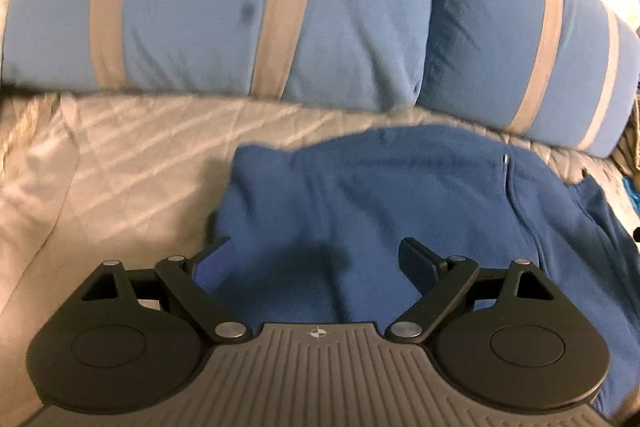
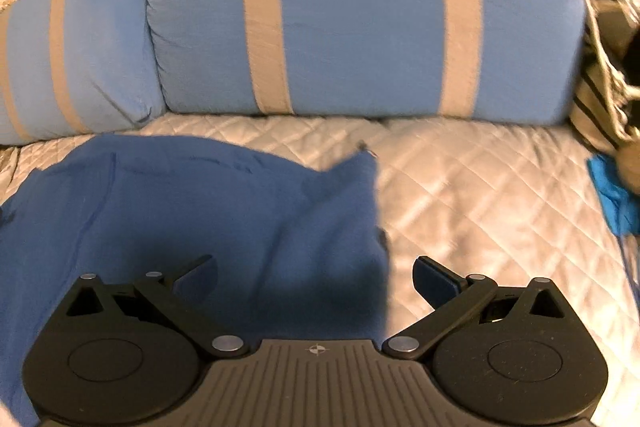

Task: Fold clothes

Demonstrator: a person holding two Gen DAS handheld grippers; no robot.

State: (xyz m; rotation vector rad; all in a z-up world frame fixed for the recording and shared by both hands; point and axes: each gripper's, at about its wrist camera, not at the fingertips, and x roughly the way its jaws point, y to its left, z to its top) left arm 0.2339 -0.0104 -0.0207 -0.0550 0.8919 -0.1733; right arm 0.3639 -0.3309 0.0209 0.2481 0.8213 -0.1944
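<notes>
1. Striped blue cushions (image 1: 224,7) line the back of the quilted grey cover (image 2: 480,187).
2. Blue fleece garment (image 1: 380,195) lies on the cover, before the cushions.
3. Left gripper (image 1: 316,255) and right gripper (image 2: 316,273) hang over the fleece, jaws spread wide, holding nothing.

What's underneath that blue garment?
The blue garment lies on a grey quilted cover, which shows around its edges. Whatever sits directly beneath the cloth is hidden.

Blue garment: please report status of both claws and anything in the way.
Left claw open, right claw open, both over the blue garment. Garment spread on grey quilted cover, unfolded. Striped pillows behind, not blocking.
</notes>
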